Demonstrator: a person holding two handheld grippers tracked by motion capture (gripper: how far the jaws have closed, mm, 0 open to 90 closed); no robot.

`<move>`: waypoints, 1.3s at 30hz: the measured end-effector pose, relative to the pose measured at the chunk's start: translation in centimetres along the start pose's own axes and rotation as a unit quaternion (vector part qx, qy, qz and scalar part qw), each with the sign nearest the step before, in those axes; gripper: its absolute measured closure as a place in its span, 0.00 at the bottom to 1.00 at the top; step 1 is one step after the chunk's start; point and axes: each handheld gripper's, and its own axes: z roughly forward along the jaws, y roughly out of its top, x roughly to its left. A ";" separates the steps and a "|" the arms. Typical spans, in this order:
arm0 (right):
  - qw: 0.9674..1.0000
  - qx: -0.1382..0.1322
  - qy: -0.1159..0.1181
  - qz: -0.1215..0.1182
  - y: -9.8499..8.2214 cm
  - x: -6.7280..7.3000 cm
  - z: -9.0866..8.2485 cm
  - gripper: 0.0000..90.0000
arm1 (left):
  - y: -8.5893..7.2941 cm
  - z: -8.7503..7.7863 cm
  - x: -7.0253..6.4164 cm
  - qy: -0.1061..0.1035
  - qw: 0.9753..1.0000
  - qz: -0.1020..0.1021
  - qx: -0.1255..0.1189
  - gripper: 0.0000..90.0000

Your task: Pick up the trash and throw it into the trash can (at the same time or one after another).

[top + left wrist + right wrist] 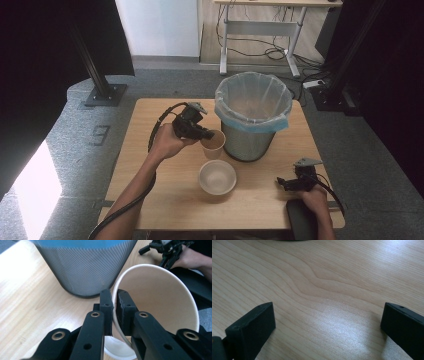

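a: left gripper, what is its state?

b: jaws almost together, pinching the rim of a paper cup. in the left gripper view one jaw is outside the cup wall and the other inside, w/ only the thin wall between them. so it has hold of the cup.

a: and where is the cup?

b: in the high view it shows just beside the mesh bin, on the bin's left side, close to the wall. it looks tilted, mouth turned to the gripper. if it is lifted off the table or not, i cannot tell for sure.

a: other things near?

b: a 2nd paper cup stands upright on the table, nearer to the person and apart from the held one. the bin has a clear bag liner w/ blue edge folded over the rim.

a: right gripper?

b: at the right front part of the table, low, well apart from both cups. in the right gripper view its jaws stand wide apart, bare wood between them, nothing held.
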 end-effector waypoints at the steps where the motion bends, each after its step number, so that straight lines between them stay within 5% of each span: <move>1: 1.000 0.000 -0.001 -0.001 0.0 0.0 0.0 0.00 | 0.4 -0.4 0.0 -0.002 1.000 -0.001 -0.001 0.93; 26: 1.000 0.000 0.000 0.001 0.0 0.0 0.0 0.00 | 8.7 -7.0 -0.4 0.005 1.000 0.007 -0.023 0.93; 39: 1.000 0.000 0.000 0.001 0.0 0.0 0.0 0.00 | 12.2 -6.6 -0.1 0.018 0.999 0.003 -0.032 0.93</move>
